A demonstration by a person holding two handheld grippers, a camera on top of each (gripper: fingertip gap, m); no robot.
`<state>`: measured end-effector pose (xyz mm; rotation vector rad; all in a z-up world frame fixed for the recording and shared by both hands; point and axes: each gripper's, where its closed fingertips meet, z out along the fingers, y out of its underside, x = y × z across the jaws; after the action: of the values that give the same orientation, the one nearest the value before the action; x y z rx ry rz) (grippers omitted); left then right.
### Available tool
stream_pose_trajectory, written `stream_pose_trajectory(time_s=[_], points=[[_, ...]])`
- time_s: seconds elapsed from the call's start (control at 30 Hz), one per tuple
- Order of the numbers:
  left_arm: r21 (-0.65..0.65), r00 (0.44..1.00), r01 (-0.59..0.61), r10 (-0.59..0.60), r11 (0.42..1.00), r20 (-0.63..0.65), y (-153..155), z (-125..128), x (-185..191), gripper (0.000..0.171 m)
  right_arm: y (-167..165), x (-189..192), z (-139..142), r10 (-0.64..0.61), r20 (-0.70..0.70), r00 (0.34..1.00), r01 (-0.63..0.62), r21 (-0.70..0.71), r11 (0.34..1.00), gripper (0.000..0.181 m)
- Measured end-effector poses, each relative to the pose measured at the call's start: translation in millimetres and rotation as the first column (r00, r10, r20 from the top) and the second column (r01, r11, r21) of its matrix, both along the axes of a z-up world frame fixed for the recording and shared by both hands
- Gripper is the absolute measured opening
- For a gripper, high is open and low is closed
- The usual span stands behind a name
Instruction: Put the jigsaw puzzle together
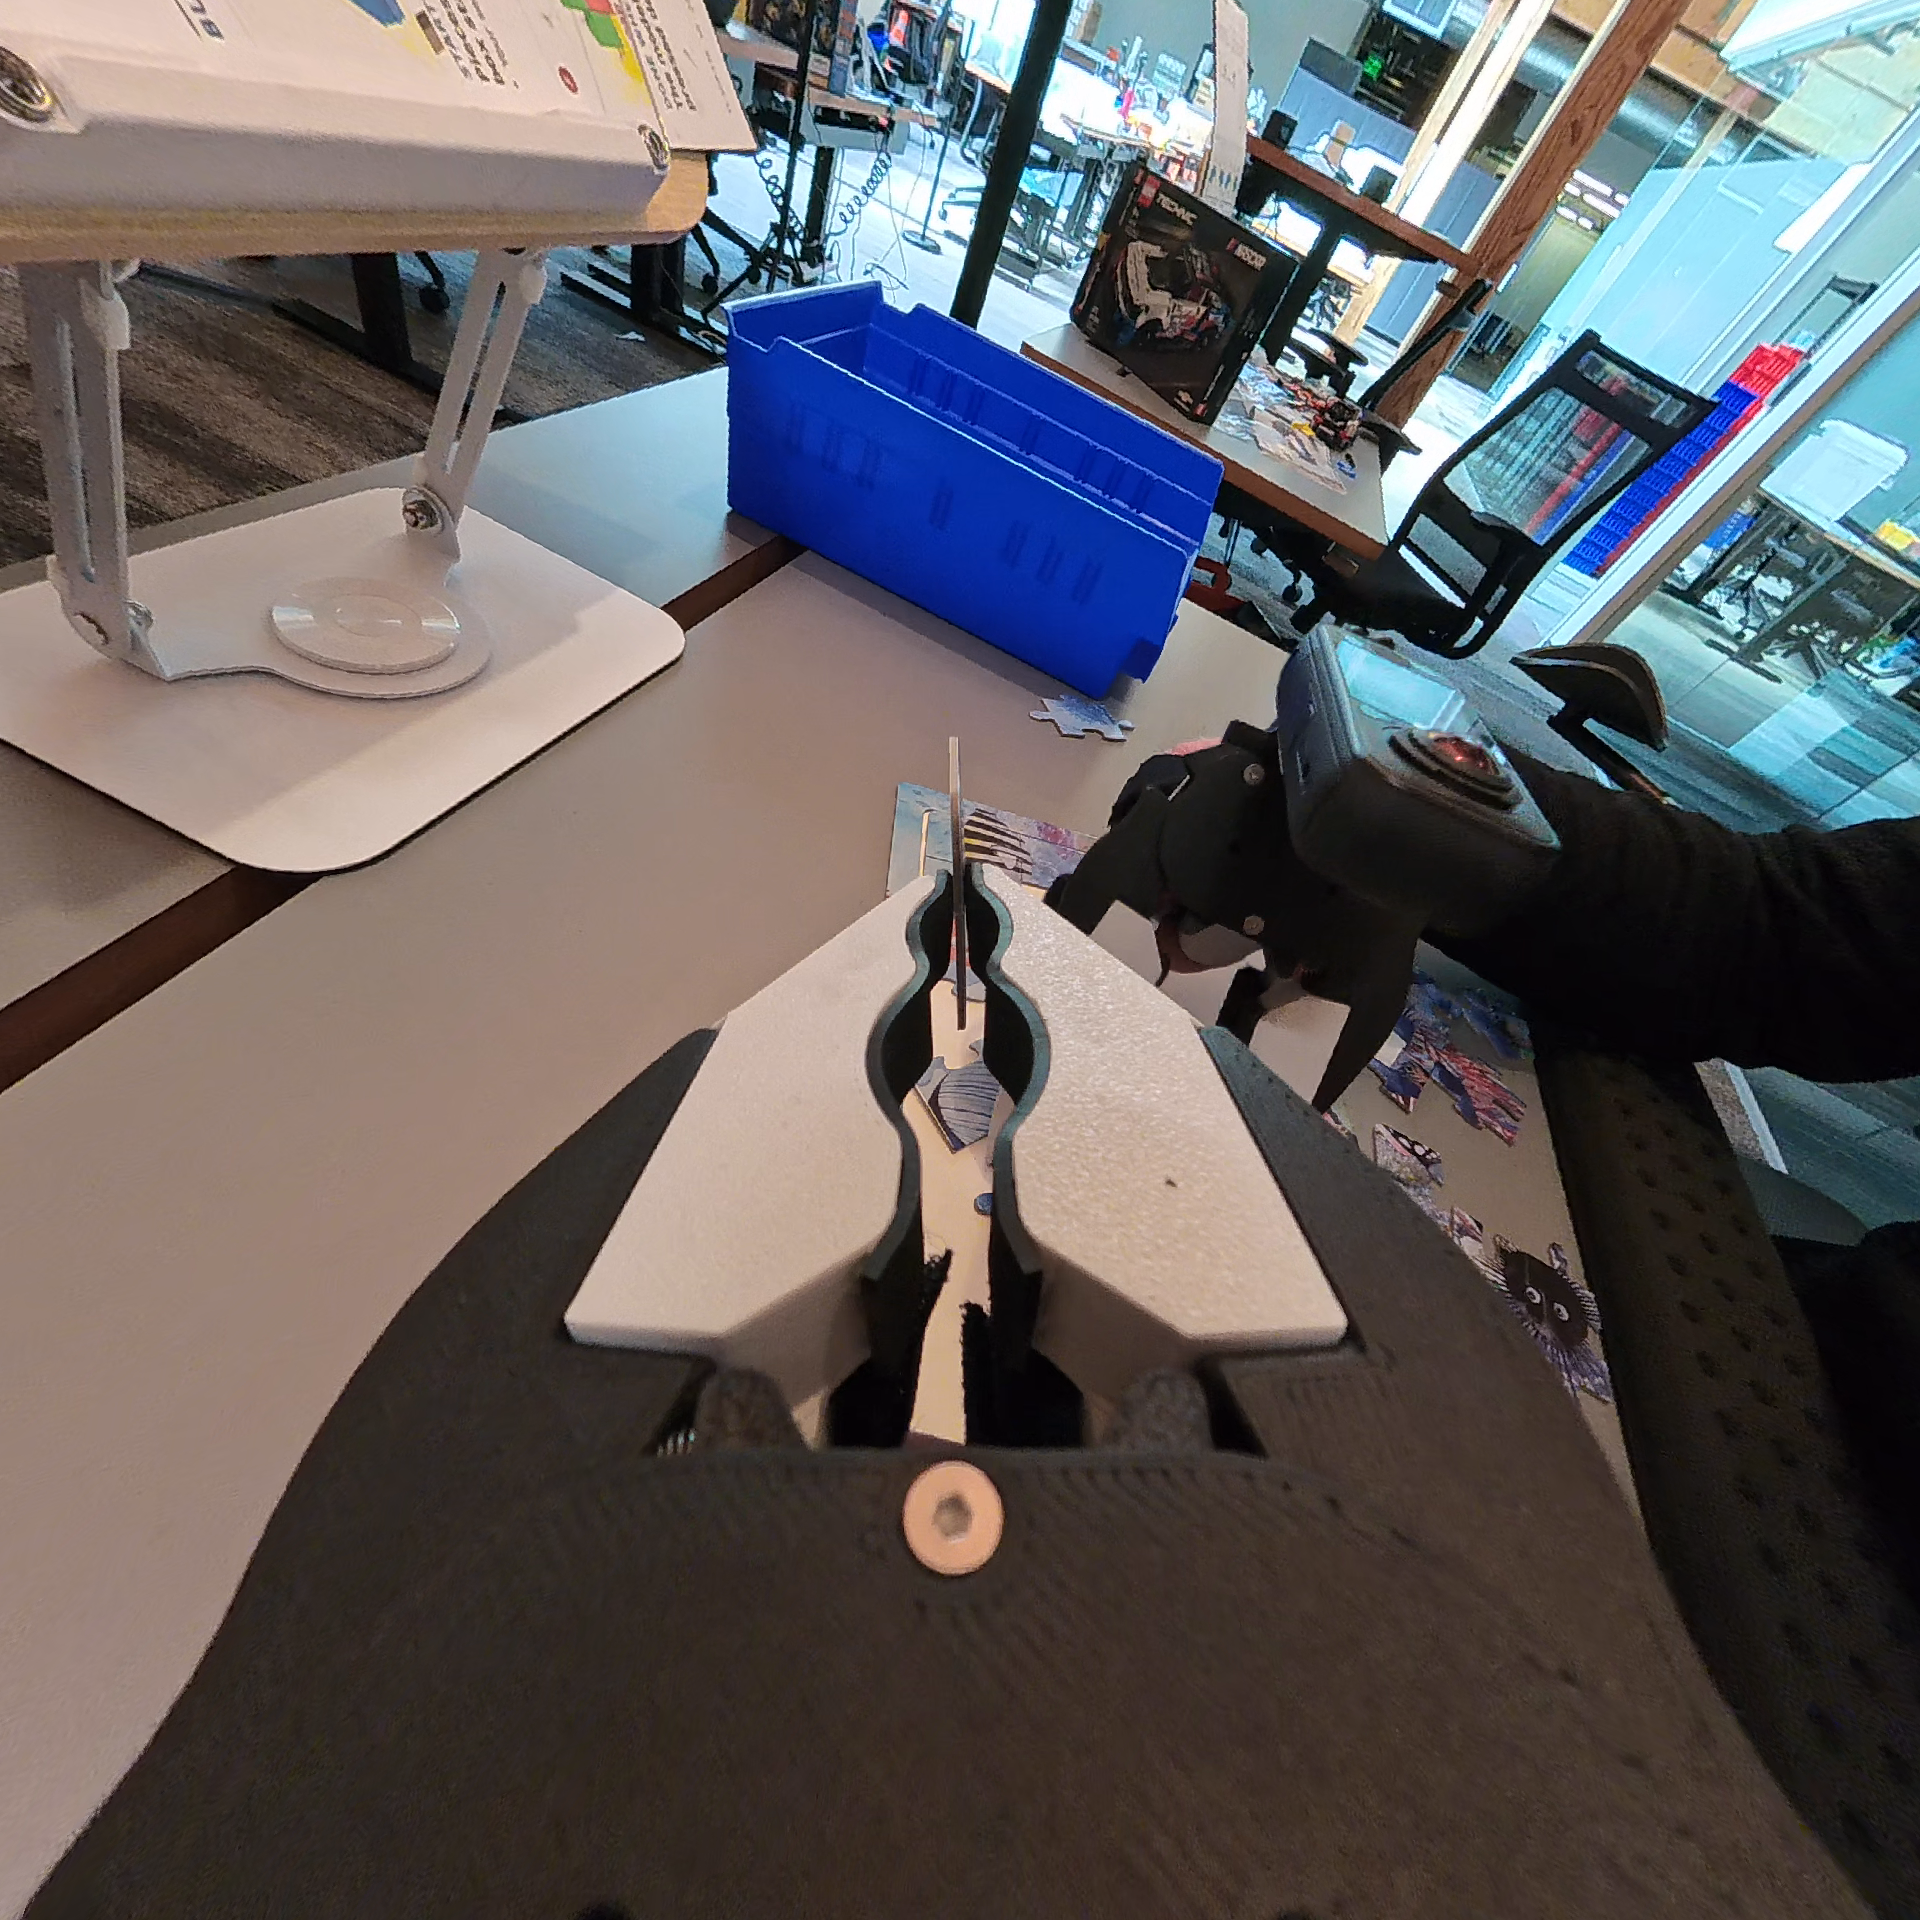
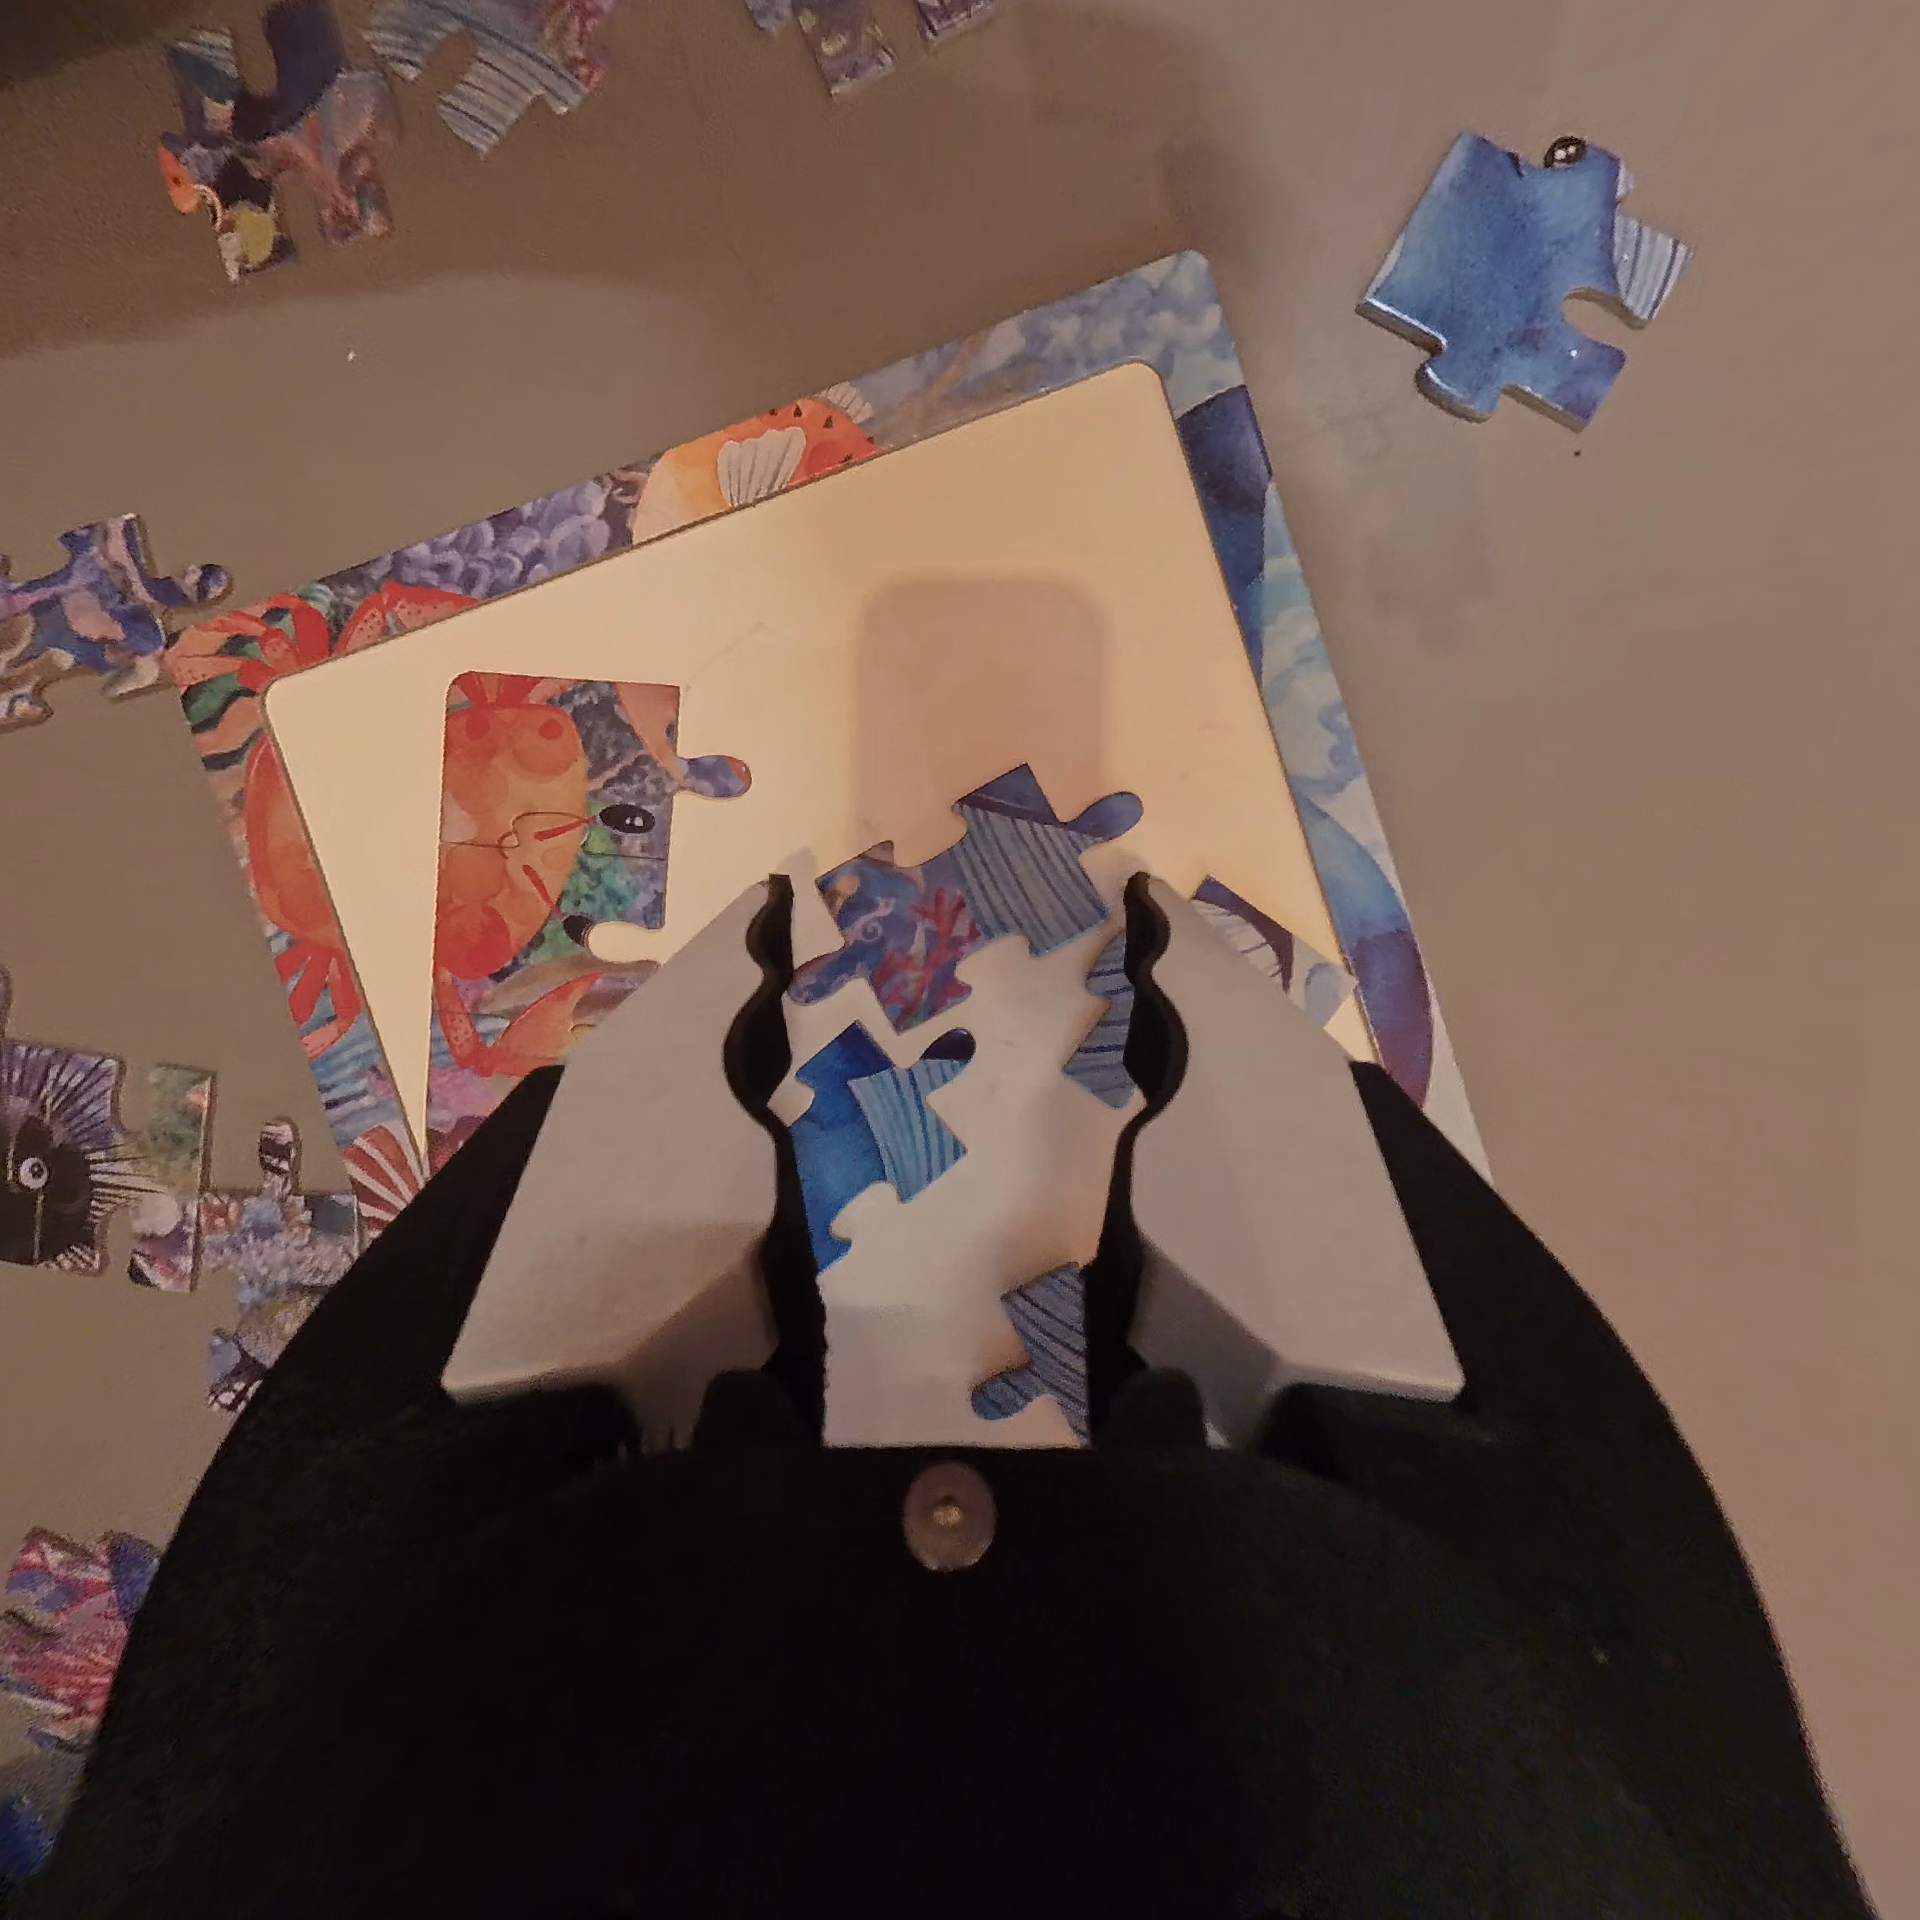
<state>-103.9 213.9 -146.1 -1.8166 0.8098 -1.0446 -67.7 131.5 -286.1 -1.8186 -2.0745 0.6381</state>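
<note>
My left gripper (image 1: 961, 883) is shut on a thin puzzle piece (image 1: 956, 800), held edge-on and upright above the table. My right gripper (image 2: 956, 888) is open and hovers low over the puzzle tray (image 2: 1039, 488), which has a colourful sea-picture frame and a cream inside. Loose blue pieces (image 2: 997, 873) lie in the tray between its fingers. Joined orange crab pieces (image 2: 540, 852) sit at the tray's left side. The right gripper also shows in the left wrist view (image 1: 1216, 977), with a black sleeve behind it, over the tray (image 1: 920, 831).
A blue piece (image 2: 1517, 281) lies on the grey table right of the tray. Several loose pieces (image 2: 270, 156) lie at the left and top. A blue bin (image 1: 966, 478) and a white stand (image 1: 343, 665) are behind. One piece (image 1: 1081, 717) lies by the bin. Spacing between my two grippers at the tips: around 15 cm.
</note>
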Motion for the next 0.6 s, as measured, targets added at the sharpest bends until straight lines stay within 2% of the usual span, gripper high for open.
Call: stream_pose_trajectory(time_s=[0.3, 0.5, 0.6], points=[[-0.001, 1.000, 0.009, -0.009, 1.000, 0.003, -2, 5, 8, 0.000, 8, 2, 0, -0.042, 0.001, 0.999, 0.042, -0.020, 0.999, 0.025], [0.045, 0.998, 0.006, -0.004, 0.999, -0.057, -12, 23, 18, 0.000, 10, 6, 6, -0.044, -0.007, 0.999, 0.044, -0.023, 0.999, 0.028], [0.042, 0.999, -0.018, 0.019, 0.999, -0.036, -21, 35, 23, 0.000, 17, 9, 16, -0.080, -0.034, 0.996, 0.079, -0.015, 0.997, 0.030]])
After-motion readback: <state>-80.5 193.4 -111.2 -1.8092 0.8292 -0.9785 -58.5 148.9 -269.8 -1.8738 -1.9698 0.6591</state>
